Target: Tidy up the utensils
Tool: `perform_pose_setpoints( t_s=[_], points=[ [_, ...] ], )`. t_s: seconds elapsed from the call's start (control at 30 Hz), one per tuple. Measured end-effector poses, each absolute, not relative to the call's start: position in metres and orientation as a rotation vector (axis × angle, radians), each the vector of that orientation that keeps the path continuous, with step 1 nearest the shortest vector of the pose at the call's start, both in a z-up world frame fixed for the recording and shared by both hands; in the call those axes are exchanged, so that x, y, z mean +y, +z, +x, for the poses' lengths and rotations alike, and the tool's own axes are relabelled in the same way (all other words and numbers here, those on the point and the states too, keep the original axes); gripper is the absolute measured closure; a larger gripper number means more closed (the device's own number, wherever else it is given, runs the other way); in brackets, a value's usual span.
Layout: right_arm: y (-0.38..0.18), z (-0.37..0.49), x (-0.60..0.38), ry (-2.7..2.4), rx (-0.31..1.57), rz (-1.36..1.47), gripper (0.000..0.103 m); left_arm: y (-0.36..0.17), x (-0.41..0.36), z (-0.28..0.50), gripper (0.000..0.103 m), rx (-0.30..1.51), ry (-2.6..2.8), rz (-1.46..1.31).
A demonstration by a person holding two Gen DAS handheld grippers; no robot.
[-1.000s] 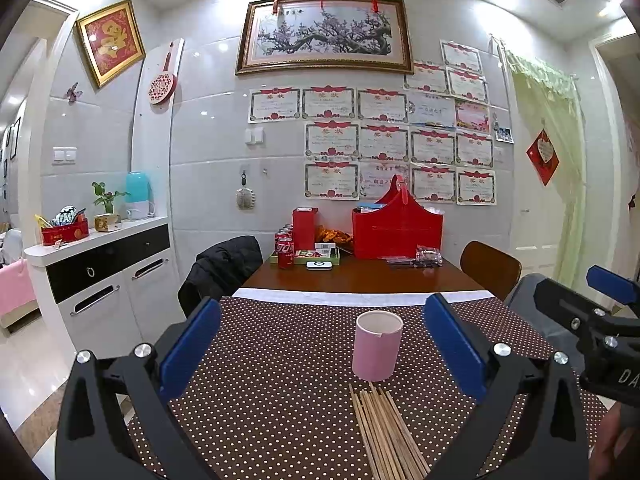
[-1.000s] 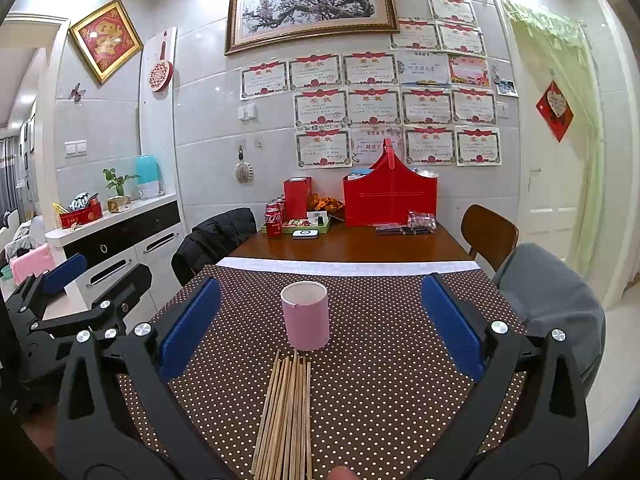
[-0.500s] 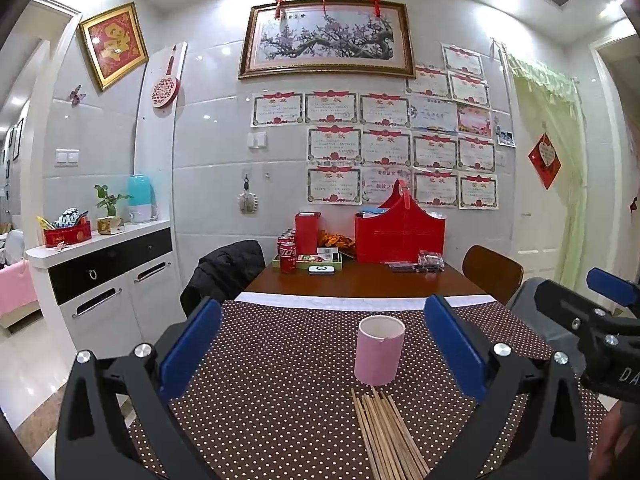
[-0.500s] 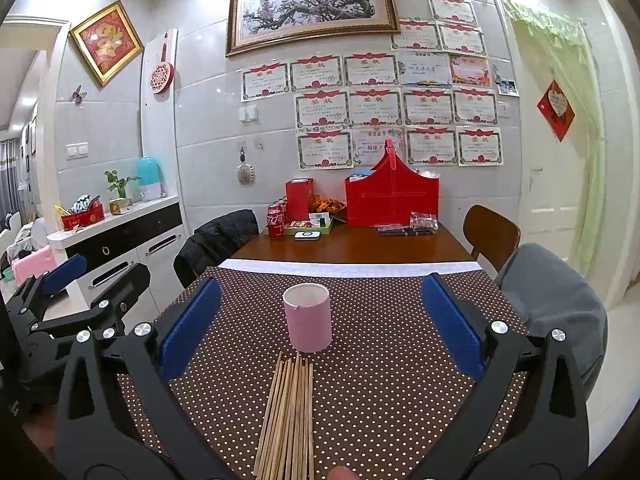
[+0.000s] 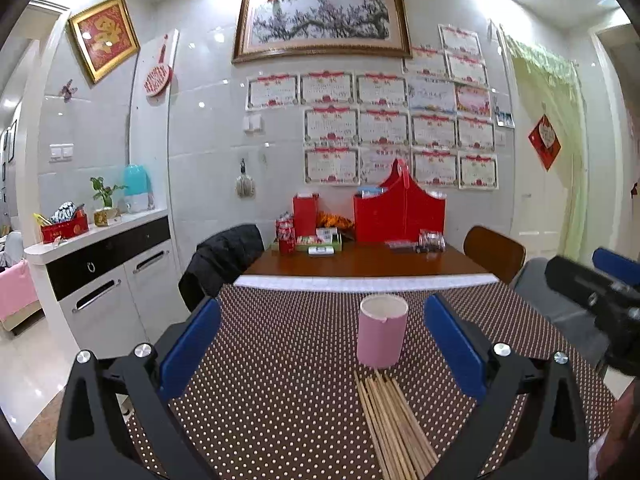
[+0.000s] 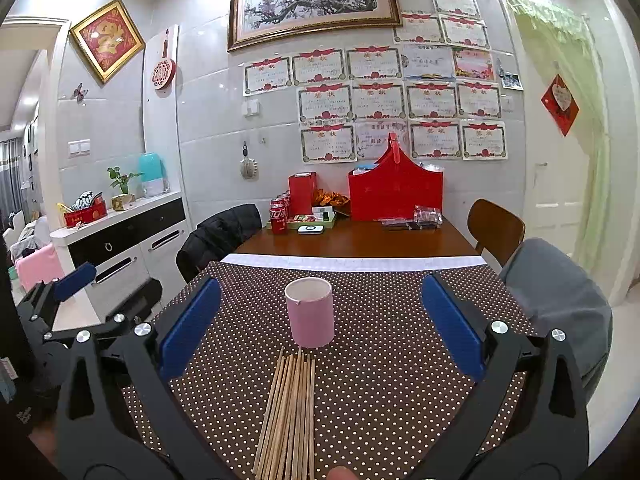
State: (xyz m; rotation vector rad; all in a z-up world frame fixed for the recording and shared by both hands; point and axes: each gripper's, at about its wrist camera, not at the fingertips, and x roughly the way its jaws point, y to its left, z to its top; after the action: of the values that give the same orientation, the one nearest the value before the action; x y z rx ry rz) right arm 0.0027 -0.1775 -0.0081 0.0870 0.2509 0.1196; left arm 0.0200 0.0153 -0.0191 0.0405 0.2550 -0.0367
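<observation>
Left gripper (image 5: 320,344): jaws spread wide, nothing between the blue pads (image 5: 188,348). It hangs above the dotted brown tablecloth (image 5: 272,380), clear of everything on it.

Right gripper (image 6: 320,322): jaws likewise wide apart and empty, held over the same cloth. In the left wrist view it shows at the right edge as a dark frame with a blue pad, somewhat blurred.

Pink cup (image 5: 382,330): upright on the cloth, open mouth up, ahead of both sets of jaws. In the left view it sits toward the right pad; in the right view, toward the left pad, slightly off centre. Inside looks empty, though the far inner wall is all that shows.

Chopsticks (image 5: 392,424): a loose bundle of pale wooden sticks lying flat on the cloth, on the near side of the cup, tips fanned toward its base and just short of it. They run back under the gap between each gripper's jaws. Whether the nearest tips touch the cup cannot be told.

Beyond the cloth: bare wooden table (image 6: 352,240), with a red bag (image 6: 396,190), red cans (image 6: 279,216) and a small tray at the far end against the wall. A brown chair (image 6: 494,226) stands past the right pad; a grey-draped chair (image 6: 556,292) sits nearer.
</observation>
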Motion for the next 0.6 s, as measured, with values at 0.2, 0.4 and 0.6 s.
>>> perform_pose_setpoints(
  t_s=[0.2, 0.4, 0.6],
  points=[
    [-0.026, 0.017, -0.185, 0.136, 0.316, 0.099, 0.005, -0.053, 0.019, 0.047, 0.004, 0.412, -0.047, 0.071],
    [-0.072, 0.044, -0.196, 0.155, 0.482, 0.100, 0.005, -0.119, 0.017, 0.090, 0.004, 0.681, -0.029, 0.175],
    [-0.126, 0.068, -0.206, 0.163, 0.653, 0.102, 0.005, -0.176, 0.013, 0.116, 0.004, 0.873, -0.071, 0.186]
  ],
)
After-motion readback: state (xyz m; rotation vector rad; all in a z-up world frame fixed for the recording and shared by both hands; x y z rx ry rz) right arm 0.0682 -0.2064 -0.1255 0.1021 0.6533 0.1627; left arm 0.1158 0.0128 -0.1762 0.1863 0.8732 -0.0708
